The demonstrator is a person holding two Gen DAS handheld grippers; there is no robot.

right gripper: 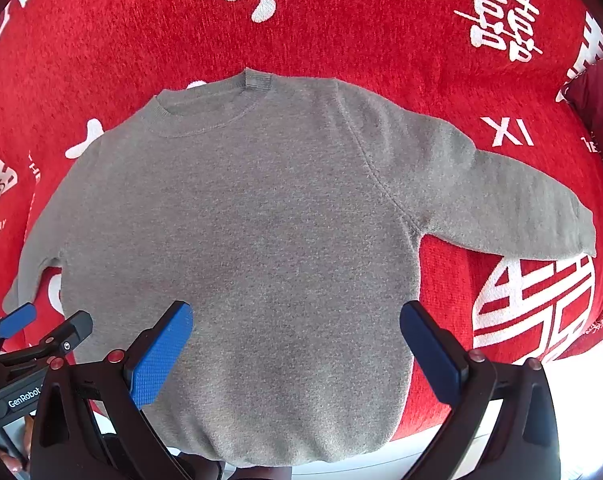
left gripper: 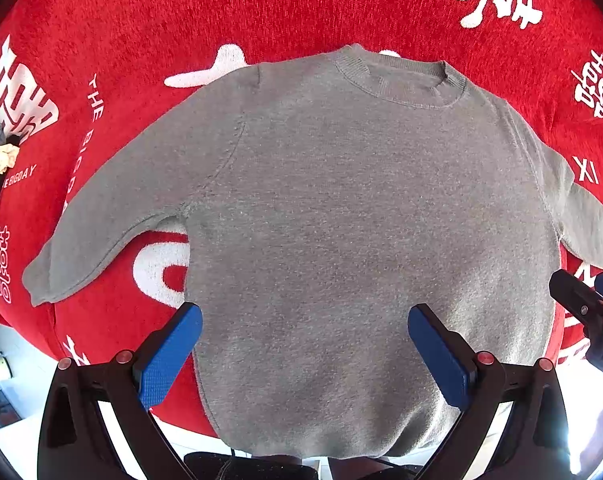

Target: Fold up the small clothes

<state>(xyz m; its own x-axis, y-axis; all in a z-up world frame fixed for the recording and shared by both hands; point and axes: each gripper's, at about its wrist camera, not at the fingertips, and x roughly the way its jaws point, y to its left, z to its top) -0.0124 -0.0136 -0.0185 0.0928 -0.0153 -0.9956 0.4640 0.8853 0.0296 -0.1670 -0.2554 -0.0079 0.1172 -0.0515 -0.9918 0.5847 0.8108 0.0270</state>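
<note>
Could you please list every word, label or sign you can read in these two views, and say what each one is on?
"XI": white, on the red blanket.
"THE BIGDAY": white, on the blanket's left side; a second vertical run beside the grey sweater is partly hidden.
Large white double-happiness signs: woven into the blanket.
"GenRobot": on the left gripper, cut off by the right gripper.
The sweater shows no text.

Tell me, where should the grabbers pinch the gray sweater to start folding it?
Probably the cuffs: the gray sweater lies flat, both sleeves spread outward. The open left gripper could come from the left for its cuff; the open right gripper from the right for the other cuff.
</note>
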